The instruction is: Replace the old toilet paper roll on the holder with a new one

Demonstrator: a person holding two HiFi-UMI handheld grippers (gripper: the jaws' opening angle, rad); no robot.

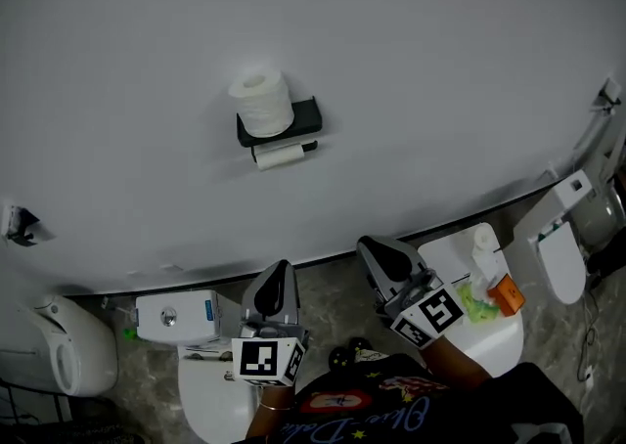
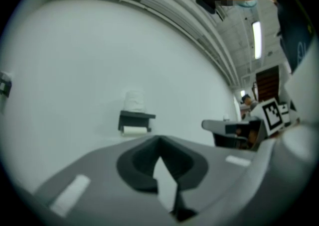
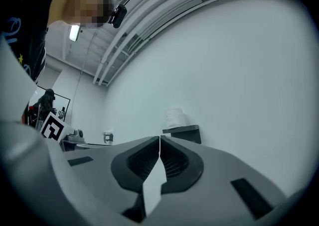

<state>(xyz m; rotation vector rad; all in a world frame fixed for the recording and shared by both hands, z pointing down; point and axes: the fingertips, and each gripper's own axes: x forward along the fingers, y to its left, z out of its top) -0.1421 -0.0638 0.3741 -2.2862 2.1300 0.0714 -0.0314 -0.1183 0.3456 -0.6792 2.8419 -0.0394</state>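
Observation:
A black holder (image 1: 305, 117) hangs on the white wall. A full white roll (image 1: 262, 103) stands upright on its shelf. A thin, nearly spent roll (image 1: 278, 155) lies on the bar underneath. Both grippers are low in the head view, well short of the wall. My left gripper (image 1: 277, 274) is shut and holds nothing. My right gripper (image 1: 377, 249) is also shut and holds nothing. In the left gripper view the holder (image 2: 135, 117), the full roll (image 2: 133, 101) and the spent roll (image 2: 134, 130) lie straight ahead. The right gripper view shows the full roll (image 3: 174, 118) on the shelf (image 3: 183, 131).
A toilet's white cistern top (image 1: 445, 258) at lower right carries a white bottle (image 1: 483, 254), an orange box (image 1: 506, 294) and something green (image 1: 476, 307). A white box (image 1: 176, 317) sits at lower left, a white fixture (image 1: 54, 346) at far left and another (image 1: 567, 242) at far right.

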